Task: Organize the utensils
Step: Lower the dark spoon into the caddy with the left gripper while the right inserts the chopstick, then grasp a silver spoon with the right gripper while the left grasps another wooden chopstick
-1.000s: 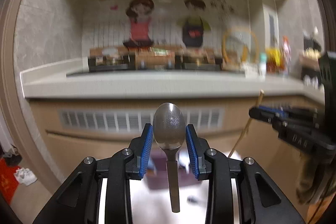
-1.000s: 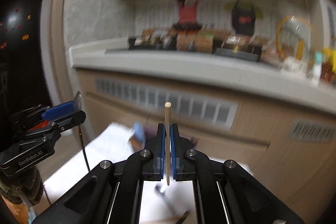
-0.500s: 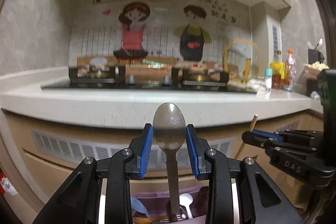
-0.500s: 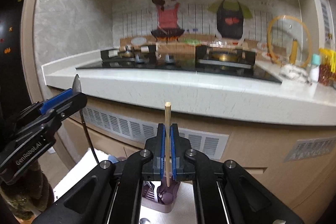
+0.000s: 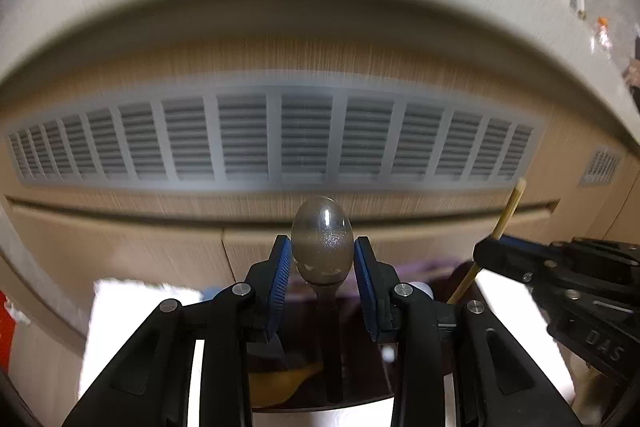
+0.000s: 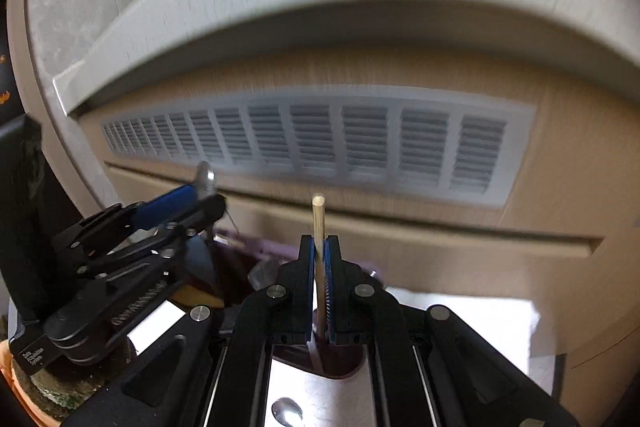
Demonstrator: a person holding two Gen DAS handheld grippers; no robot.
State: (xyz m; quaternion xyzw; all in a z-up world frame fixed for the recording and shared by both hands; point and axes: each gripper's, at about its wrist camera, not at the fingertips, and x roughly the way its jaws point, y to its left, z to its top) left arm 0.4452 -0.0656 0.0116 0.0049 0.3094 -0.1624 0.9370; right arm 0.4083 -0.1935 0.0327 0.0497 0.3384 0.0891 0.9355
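- The left gripper, black with blue ribbed pads, is holding a shiny metal spoon upright, bowl uppermost; the pads are pressing on the two sides of the bowl, and the handle is running down between the fingers.
- The right gripper, of the same black and blue make, is squeezing a thin pale wooden chopstick, its jaws nearly together on the stick, whose blunt end is standing above them.
- Both utensils are hanging over a dark purple utensil holder that is sitting on a white table, near the edge that faces the beige cabinet front with its grey vent grille.
- The holder is already carrying other pieces; a yellowish one is showing under the left gripper, though blur is making the rest hard to name.
- A second metal spoon is lying on the table just under the right gripper.
- Judging by this, the step in hand is the delivery: both carried utensils are being brought to the holder's mouth, neither one being released yet.
- The next move is probably calling for each handle tip to be lined up over the opening, lowered inside, and only then let go.
- The two grippers are working close together, so lowering one at a time seems wise.
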